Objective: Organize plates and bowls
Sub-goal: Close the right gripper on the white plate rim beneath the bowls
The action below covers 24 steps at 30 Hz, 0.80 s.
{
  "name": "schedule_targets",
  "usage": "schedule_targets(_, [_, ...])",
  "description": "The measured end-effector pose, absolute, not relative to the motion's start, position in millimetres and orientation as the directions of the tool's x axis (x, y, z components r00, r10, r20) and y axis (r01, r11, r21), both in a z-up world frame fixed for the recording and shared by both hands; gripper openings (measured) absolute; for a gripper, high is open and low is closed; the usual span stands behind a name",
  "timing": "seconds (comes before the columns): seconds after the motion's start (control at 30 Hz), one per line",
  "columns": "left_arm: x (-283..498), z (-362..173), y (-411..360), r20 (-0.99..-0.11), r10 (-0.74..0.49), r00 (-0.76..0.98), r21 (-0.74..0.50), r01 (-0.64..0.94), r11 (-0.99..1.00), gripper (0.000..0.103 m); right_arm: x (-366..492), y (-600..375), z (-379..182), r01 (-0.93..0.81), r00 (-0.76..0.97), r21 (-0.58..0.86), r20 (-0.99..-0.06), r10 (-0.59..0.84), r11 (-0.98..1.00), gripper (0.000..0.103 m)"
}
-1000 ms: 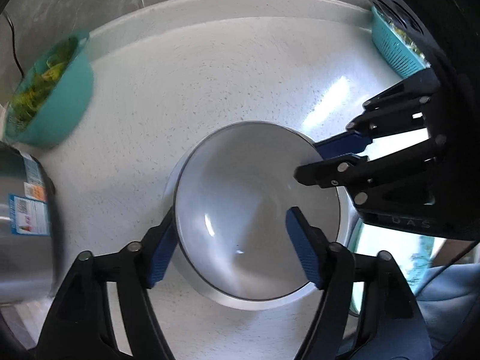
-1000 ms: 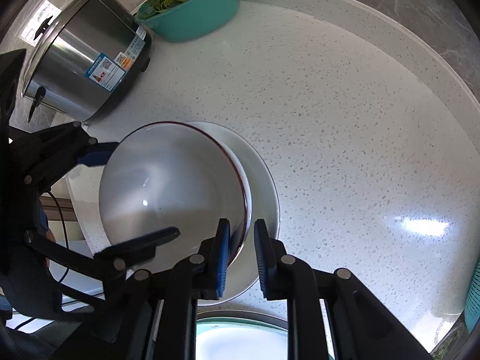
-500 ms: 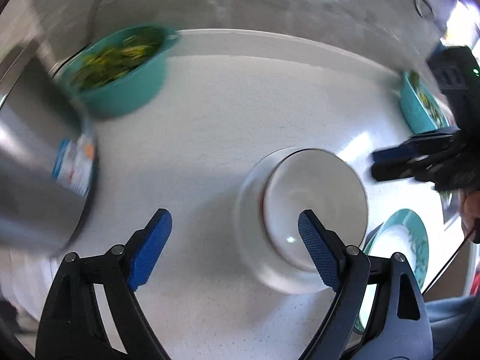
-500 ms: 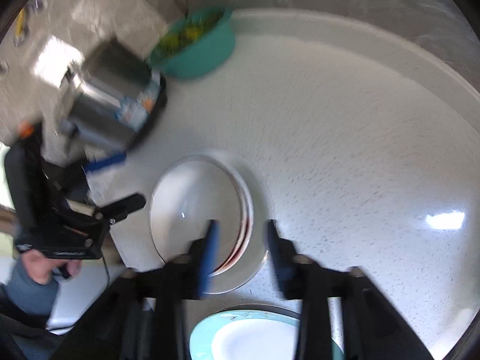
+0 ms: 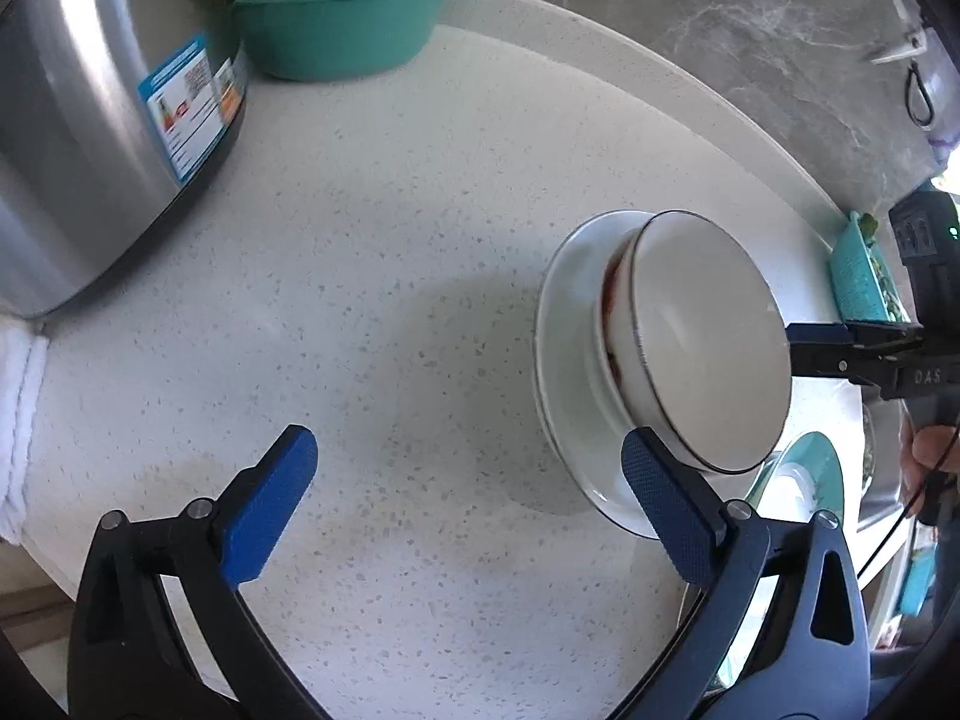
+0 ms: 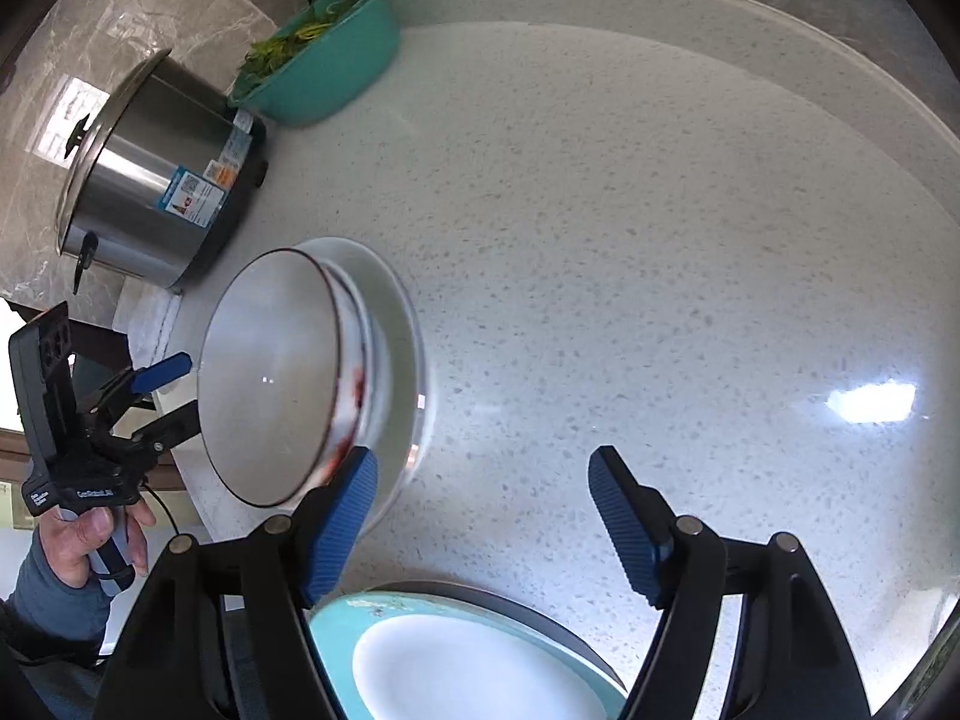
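A white bowl point(image 5: 708, 354) sits nested in another bowl with red marks, both on a white plate point(image 5: 567, 372) on the speckled counter. The stack also shows in the right wrist view, bowl point(image 6: 270, 372) on plate point(image 6: 402, 330). My left gripper point(image 5: 468, 492) is open and empty, to the left of the stack. My right gripper point(image 6: 480, 516) is open and empty, beside the plate's near edge. A teal plate point(image 6: 474, 660) with a white centre lies close under the right gripper.
A steel cooker pot point(image 5: 102, 108) stands at the left; it also shows in the right wrist view point(image 6: 162, 180). A teal bowl of greens point(image 5: 342, 12) sits behind it. A teal basket point(image 5: 864, 276) is at the far right edge.
Both grippers have let go of the bowl and pulled back from the stack. The right gripper opened wide. The bowl now rests in the stack on the plate.
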<state>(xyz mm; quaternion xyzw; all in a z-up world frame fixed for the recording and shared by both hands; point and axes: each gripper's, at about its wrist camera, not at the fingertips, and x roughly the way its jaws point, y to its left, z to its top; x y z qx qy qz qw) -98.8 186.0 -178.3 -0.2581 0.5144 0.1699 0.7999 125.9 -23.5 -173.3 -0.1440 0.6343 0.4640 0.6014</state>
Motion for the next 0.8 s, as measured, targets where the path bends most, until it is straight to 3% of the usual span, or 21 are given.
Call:
schedule_targets(0.1, [-98.6,-189.6,189.4,-0.917,-0.003,0.399,-0.236,-0.536,0.811,0.103,123.8,-16.2,-176.6,-0.757,-0.229,0.400,-0.903,0.364,0.516,0.081])
schedule_targets(0.37, [-91.8,-216.1,196.1,-0.928,-0.023,0.371,-0.247,-0.568,0.785,0.103,123.3,-7.3,-192.6,-0.767,-0.239,0.399,-0.905,0.353,0.503,0.079])
schedule_targets(0.8, [-56.2,-236.5,208.3,-0.935,-0.013,0.355,-0.226,-0.565,0.793,0.099,117.1,7.9,-215.0,-0.763,-0.277,0.446,-0.880,0.386,0.469,0.058])
